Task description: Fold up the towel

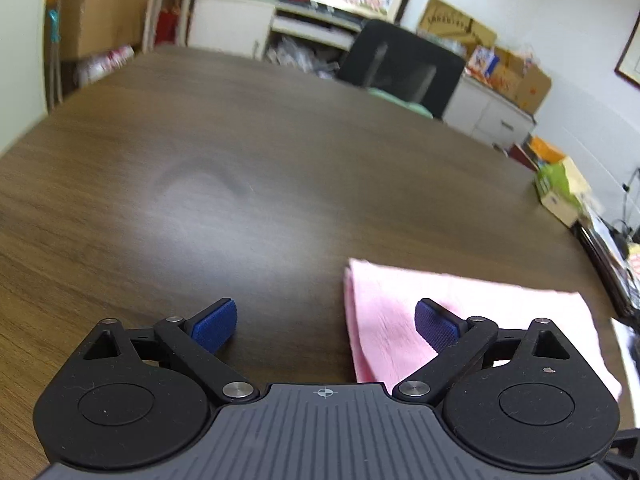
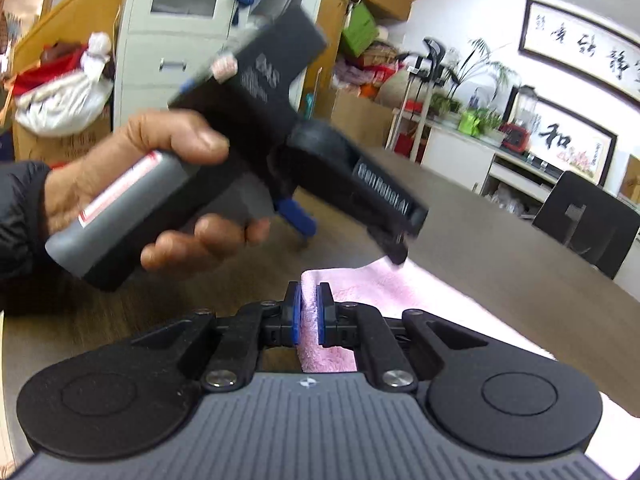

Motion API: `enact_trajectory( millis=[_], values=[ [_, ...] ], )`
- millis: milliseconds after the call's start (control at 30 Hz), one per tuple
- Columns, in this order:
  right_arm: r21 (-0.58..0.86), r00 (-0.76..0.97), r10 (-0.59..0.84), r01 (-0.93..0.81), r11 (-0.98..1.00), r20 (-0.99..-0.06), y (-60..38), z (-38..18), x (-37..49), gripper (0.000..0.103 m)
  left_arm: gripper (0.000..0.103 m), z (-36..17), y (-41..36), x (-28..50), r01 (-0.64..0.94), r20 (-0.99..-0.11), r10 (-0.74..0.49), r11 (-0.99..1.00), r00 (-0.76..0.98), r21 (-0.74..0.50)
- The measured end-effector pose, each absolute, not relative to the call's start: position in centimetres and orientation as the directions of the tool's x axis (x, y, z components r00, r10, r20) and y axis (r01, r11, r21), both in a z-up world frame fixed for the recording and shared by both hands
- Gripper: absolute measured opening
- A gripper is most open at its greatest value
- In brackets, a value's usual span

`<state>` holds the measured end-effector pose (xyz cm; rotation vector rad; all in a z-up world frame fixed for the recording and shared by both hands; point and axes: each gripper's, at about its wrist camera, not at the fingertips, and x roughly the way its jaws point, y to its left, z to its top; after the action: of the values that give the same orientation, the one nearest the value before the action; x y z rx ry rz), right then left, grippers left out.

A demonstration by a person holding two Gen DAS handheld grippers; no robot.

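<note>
A folded pink towel [image 1: 460, 312] lies on the dark wooden table [image 1: 240, 180], at the lower right of the left wrist view. My left gripper [image 1: 326, 326] is open wide just above the table. Its right pad [image 1: 436, 328] hangs over the towel's left part and its left pad [image 1: 216, 326] is over bare wood. In the right wrist view my right gripper [image 2: 309, 312] is shut on the near edge of the towel [image 2: 400, 292], with pink cloth pinched between the blue pads. A hand [image 2: 120, 168] holds the left gripper [image 2: 394, 250] above the towel's far edge.
A black office chair [image 1: 404, 68] stands at the table's far side. Boxes and clutter [image 1: 560, 188] sit at the table's right edge. White cabinets, cardboard boxes and framed pictures line the walls. Bare wood spreads left of and beyond the towel.
</note>
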<state>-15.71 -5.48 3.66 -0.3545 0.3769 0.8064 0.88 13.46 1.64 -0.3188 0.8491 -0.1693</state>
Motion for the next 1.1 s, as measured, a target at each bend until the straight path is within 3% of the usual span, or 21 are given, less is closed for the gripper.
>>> enact_trajectory(
  millis=[200,300,467,667,933,1100],
  values=[
    [-0.130,0.648,0.641,-0.738,0.662,-0.411,-7.0,4.2,-15.0,0.008,0.097,1.6,13.0,1.2,0.044,-0.720,-0.345,0.915,0.602,-0.402],
    [-0.119,0.655,0.646,-0.733,0.670,-0.392,-7.6,4.5,-14.9,0.008,0.081,1.4,12.8,1.9,0.053,-0.720,-0.389,0.896,0.575,-0.441],
    [-0.116,0.671,0.643,-0.720,0.684,-0.369,-8.6,4.7,-15.2,0.009,0.042,0.9,12.3,2.9,0.045,-0.723,-0.421,0.878,0.548,-0.477],
    [-0.107,0.687,0.631,-0.702,0.704,-0.360,-9.7,4.7,-15.4,0.009,0.011,1.2,12.6,2.5,-0.004,-0.714,-0.404,0.869,0.572,-0.495],
    [-0.082,0.667,0.667,-0.725,0.684,-0.331,-8.4,5.3,-15.7,0.009,0.006,3.3,14.7,0.5,-0.046,-0.615,-0.403,0.812,0.678,-0.582],
    [0.058,0.662,0.704,-0.717,0.695,-0.258,-10.2,6.4,-15.1,0.009,0.006,6.9,15.0,-1.5,-0.011,-0.547,-0.384,0.811,0.744,-0.585]
  ],
)
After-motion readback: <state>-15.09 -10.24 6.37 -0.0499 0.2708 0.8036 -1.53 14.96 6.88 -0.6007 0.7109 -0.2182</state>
